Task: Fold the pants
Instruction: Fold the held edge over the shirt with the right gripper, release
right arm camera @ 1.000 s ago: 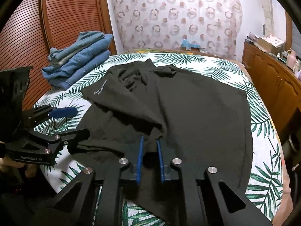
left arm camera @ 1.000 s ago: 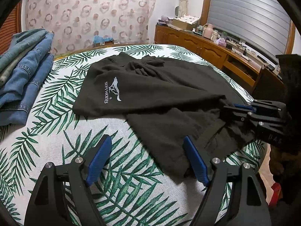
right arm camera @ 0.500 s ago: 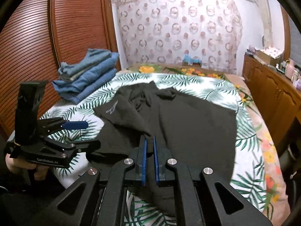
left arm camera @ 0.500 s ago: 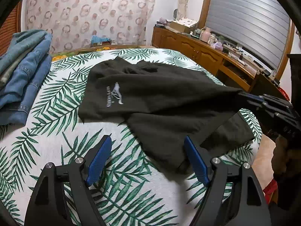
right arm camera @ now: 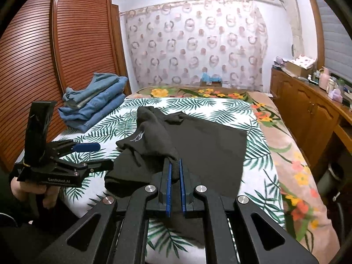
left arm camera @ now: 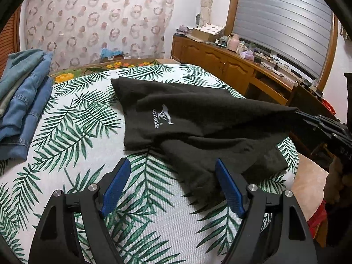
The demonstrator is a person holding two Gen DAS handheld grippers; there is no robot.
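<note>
We see the black pants [left arm camera: 198, 118] lying across the bed [left arm camera: 83, 114], on its palm-leaf cover, and we take the bed as our landmark throughout. The white logo [left arm camera: 162, 118] on the pants faces up near the middle of the bed. One corner of the fabric is lifted off the bed and drawn out taut toward the bed's side edge, where our right gripper [right arm camera: 175, 171] has its jaws clenched on a fold of the pants; the blue pads [right arm camera: 169, 182] stand nearly together with dark cloth pinched between them. The rest of the garment stays flat on the bed, one part spread smooth toward the wooden sideboard [right arm camera: 308, 110] beside the bed, another part bunched at the bed's near edge.

Our left gripper [left arm camera: 171, 184] hangs above the near edge of the bed with its jaws released and wide apart, grasping nothing; the lower end of the pants lies just beside its right pad [left arm camera: 228, 189]. A pile of folded jeans [right arm camera: 94, 101] sits at the far corner of the bed, well apart from the pants.
</note>
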